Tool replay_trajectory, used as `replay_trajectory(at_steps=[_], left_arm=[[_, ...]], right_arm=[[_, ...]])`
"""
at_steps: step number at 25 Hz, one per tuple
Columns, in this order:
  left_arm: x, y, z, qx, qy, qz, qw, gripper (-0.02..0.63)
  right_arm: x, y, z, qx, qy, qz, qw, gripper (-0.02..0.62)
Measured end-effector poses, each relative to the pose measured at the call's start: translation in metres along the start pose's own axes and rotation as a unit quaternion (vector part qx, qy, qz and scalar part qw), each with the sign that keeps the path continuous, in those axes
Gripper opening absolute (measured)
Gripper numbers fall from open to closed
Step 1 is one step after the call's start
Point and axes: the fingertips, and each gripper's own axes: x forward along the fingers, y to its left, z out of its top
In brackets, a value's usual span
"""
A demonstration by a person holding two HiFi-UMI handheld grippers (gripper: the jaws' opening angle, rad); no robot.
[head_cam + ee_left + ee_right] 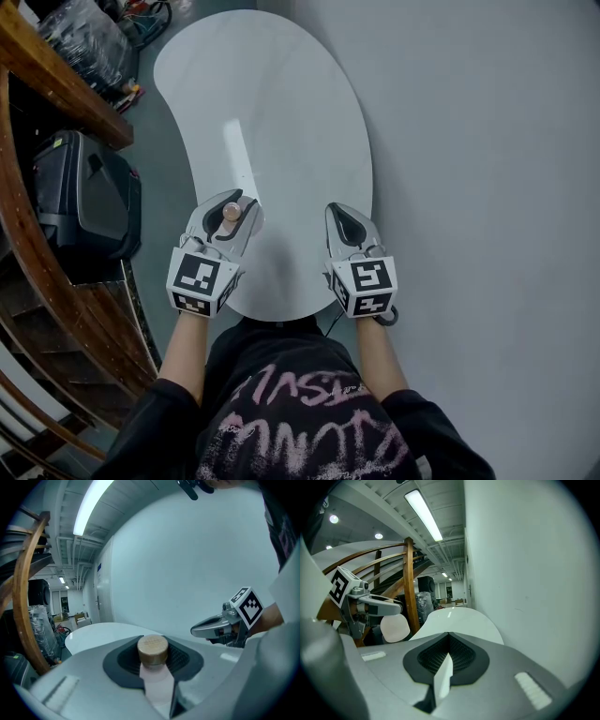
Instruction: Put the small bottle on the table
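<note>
Risk lies mostly in where and how the bottle [154,674] gets let go. The left gripper [230,205] carries it above the table [281,112], close to the near-left edge, and the right gripper view shows its pale body hanging under the fingers with nothing beneath it, so it does not look set down. Released from that height, it would probably bounce or tip. Its body looks rounded, so a tipped bottle could roll over the near edge to the floor. The hold is high on the bottle, just below the wooden cap, so the body may swing as the gripper comes down and land on its rim instead of flat. Opening the fingers sideways before the base is seated could also knock it over.

The left fingers are parted only by the width of the neck and clamped on it from both sides, with the cap standing just above the dark pads.

The right gripper [344,218] hovers over the near-right edge of the table, well apart from the bottle. Its fingers are closed tip to tip with nothing between them and touch nothing. It is badly placed to catch a fall.
</note>
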Motion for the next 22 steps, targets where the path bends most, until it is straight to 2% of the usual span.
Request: replay_trajectory(at_steps=[22], left_arm=[[0.023, 0.011, -0.007, -0.007, 0.013, -0.002, 0.9999, 0.109]], right_arm=[[0.023, -0.008, -0.005, 0.009, 0.013, 0.007, 1.0, 0.009]])
